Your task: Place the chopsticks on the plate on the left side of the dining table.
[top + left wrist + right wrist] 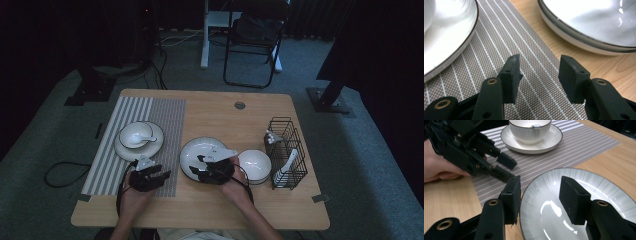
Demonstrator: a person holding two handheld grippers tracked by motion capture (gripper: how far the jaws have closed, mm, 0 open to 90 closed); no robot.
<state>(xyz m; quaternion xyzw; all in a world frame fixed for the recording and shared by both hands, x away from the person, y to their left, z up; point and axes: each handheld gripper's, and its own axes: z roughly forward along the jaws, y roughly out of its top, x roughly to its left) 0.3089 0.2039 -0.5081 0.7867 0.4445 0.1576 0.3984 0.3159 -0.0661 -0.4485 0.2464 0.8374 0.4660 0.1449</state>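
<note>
A grey-white plate (205, 150) with a dark rim lies at the table's middle. My right gripper (198, 166) is at its near-left edge. Its jaws stand open astride the plate's rim (524, 195), one outside and one over the plate (554, 207), and no pad presses on it. My left gripper (164, 174) hovers open over the striped placemat (150, 117), with nothing between its fingers. In the left gripper view it (539, 62) points toward that plate (584, 22). A white bowl (136, 134) holding a spoon sits on a saucer (549, 140) on the placemat.
Just right of the plate stands a second white bowl (254, 165). A black wire rack (286, 150) holding white spoons is at the right. The left gripper (504, 167) and its hand show close to the right gripper's jaws. Bare wood runs along the near edge.
</note>
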